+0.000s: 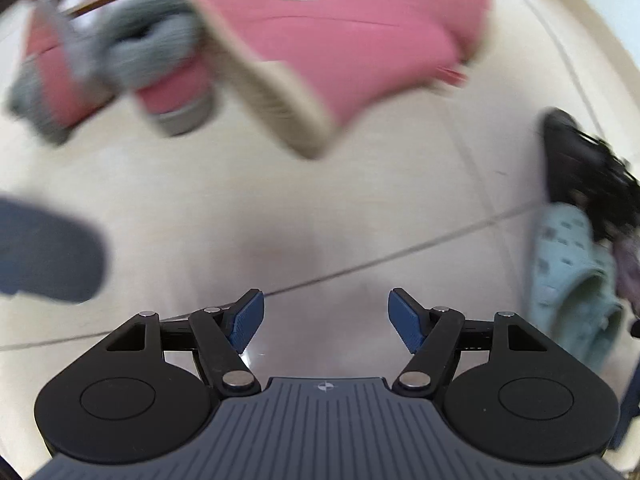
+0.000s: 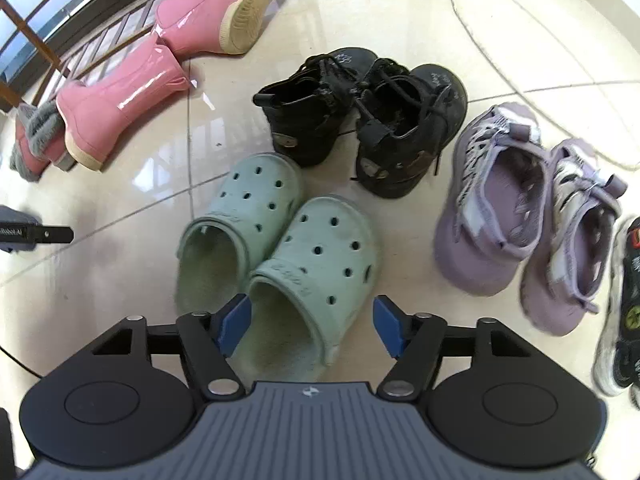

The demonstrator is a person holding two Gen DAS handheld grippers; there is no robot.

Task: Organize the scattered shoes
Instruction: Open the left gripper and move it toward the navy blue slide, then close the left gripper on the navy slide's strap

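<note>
Two mint clogs (image 2: 320,248) stand side by side on the tiled floor. My right gripper (image 2: 311,306) hangs open over the heel of the right clog, and its blue pads do not press on it. Beyond the clogs stands a pair of black lace-up boots (image 2: 412,128), and to the right a pair of lilac sneakers (image 2: 492,216). Two pink rubber boots (image 2: 120,104) lie on their sides at the far left. My left gripper (image 1: 326,304) is open over bare floor with nothing between its fingers. The blurred left wrist view shows a pink boot (image 1: 340,48) ahead and a mint clog (image 1: 572,280) at the right.
A wooden slatted rack (image 2: 100,36) runs along the far left. A pink boot with a grey furry cuff (image 2: 32,140) lies beside it. A dark sneaker (image 2: 624,304) sits at the right edge. A thin cable (image 2: 480,40) crosses the floor. A blurred dark blue shape (image 1: 48,252) lies at the left.
</note>
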